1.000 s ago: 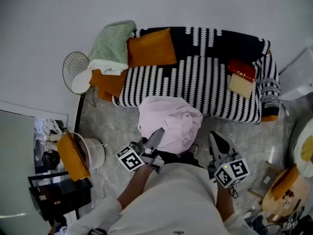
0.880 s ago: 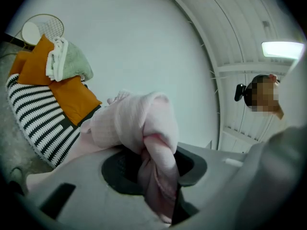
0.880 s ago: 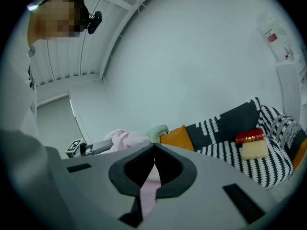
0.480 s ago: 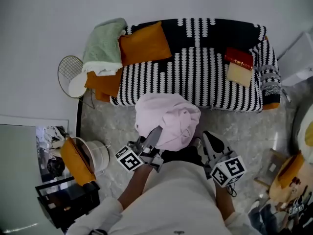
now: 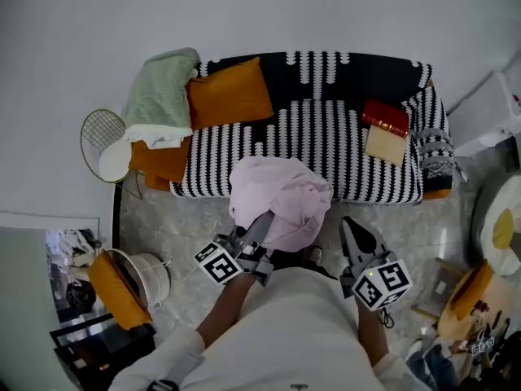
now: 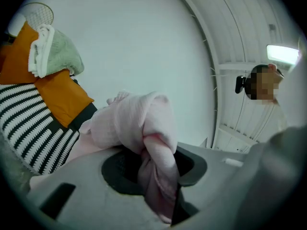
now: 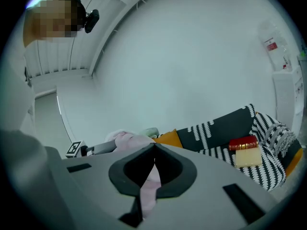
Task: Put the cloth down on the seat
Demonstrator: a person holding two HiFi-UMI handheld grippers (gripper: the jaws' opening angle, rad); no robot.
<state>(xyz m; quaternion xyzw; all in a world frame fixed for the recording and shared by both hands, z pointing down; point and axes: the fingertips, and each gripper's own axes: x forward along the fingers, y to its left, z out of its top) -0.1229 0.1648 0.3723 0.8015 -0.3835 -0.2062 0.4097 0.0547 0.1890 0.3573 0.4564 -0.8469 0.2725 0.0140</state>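
A bunched pink cloth (image 5: 281,198) hangs in the air over the front edge of the black-and-white striped sofa seat (image 5: 326,141). My left gripper (image 5: 264,218) is shut on it from below left. In the left gripper view a thick twist of the cloth (image 6: 156,143) fills the left gripper (image 6: 154,152). My right gripper (image 5: 347,223) stands a little to the right of the bundle with its tips together. In the right gripper view a thin pink strip (image 7: 149,186) runs down the slit of the right gripper (image 7: 154,146).
On the sofa lie an orange cushion (image 5: 228,92), a green blanket (image 5: 160,96) and a red book on a cream block (image 5: 383,129). A wire side table (image 5: 102,141) stands to its left and a white cabinet (image 5: 488,112) to its right. A white basket (image 5: 151,275) sits on the floor.
The head view has drifted, so the sofa sits a little further left in the picture. Both grippers and the cloth keep their places relative to each other.
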